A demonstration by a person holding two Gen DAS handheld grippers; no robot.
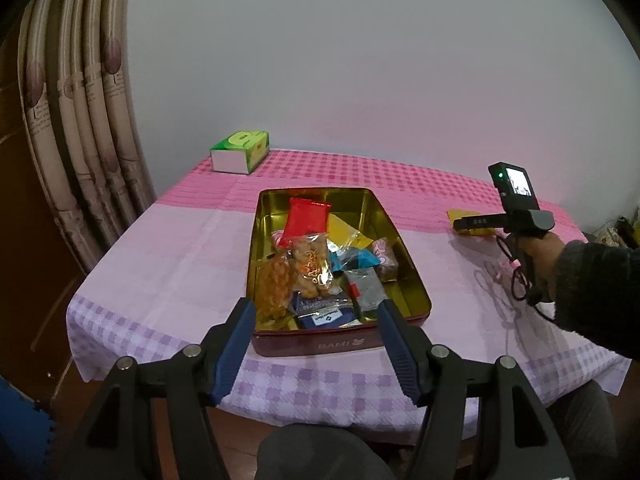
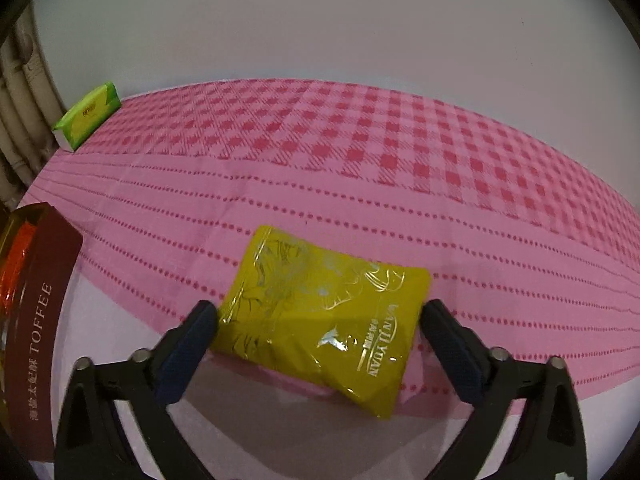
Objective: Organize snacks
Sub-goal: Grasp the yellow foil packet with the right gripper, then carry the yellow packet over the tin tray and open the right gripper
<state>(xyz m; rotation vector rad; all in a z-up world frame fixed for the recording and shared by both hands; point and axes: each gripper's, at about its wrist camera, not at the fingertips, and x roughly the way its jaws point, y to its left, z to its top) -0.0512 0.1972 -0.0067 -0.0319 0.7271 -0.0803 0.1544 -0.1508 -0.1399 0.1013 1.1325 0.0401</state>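
Observation:
An open gold-lined tin (image 1: 416, 280) sits on the pink tablecloth, filled with several snack packets, among them a red packet (image 1: 306, 220) and clear bags of fried snacks (image 1: 308, 268). My left gripper (image 1: 316, 306) hovers open over the tin's near edge with nothing between its fingers. To the right of the tin a yellow packet (image 2: 320, 320) lies flat on the cloth. My right gripper (image 2: 320, 307) points down at it, with one finger on each side of the packet at its edges. It looks open, with no squeeze showing. In the left wrist view the right gripper (image 1: 466, 224) sits over that yellow packet (image 1: 460, 213).
A green tissue box (image 1: 240, 152) stands at the far left corner by the curtain (image 1: 80, 120). The tin's dark red side (image 2: 44, 320) is close to the right gripper's left. A sleeve (image 1: 592, 288) and a cable (image 1: 516, 276) cross the table's right part. A white wall runs behind.

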